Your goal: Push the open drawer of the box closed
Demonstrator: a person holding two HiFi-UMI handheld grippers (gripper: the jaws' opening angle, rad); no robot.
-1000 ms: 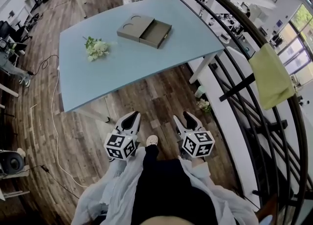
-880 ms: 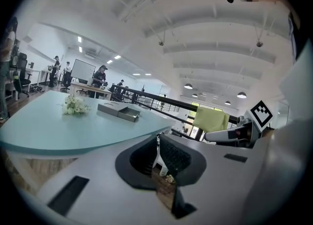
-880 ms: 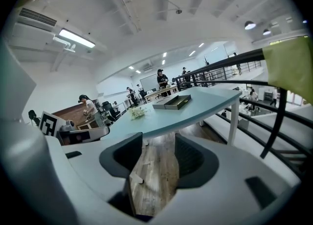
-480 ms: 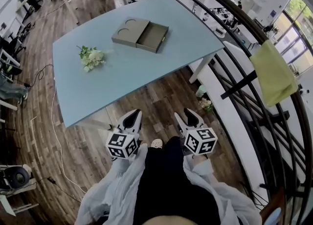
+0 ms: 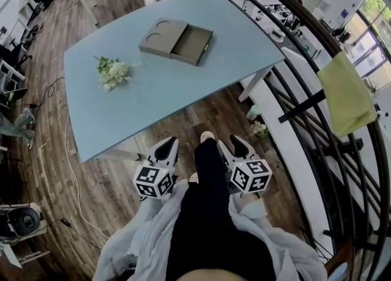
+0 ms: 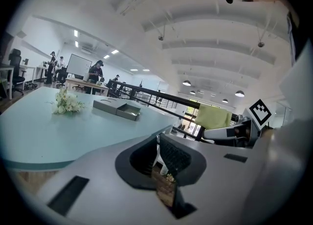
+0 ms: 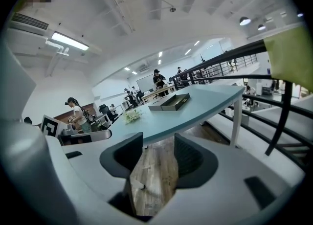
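A grey flat box point(image 5: 162, 35) lies at the far side of the light blue table point(image 5: 183, 84), with its drawer point(image 5: 194, 45) pulled out to the right and empty. The same box point(image 6: 108, 104) and drawer point(image 7: 177, 101) show small and far in both gripper views. My left gripper point(image 5: 164, 150) and right gripper point(image 5: 232, 148) hang low over the wooden floor, short of the table's near edge and well away from the box. Both stand open with nothing between the jaws; the left gap point(image 6: 159, 154) looks narrower than the right gap point(image 7: 159, 158).
A bunch of white flowers point(image 5: 113, 72) lies on the table left of the box. A black railing point(image 5: 305, 96) with a yellow-green cloth point(image 5: 345, 93) runs along the right. The person's leg and shoe point(image 5: 206, 137) sit between the grippers. A cable point(image 5: 67, 151) trails on the floor at left.
The person has stepped toward the table: a leg and shoe now reach forward between the grippers. Both grippers keep their place and their gaps.
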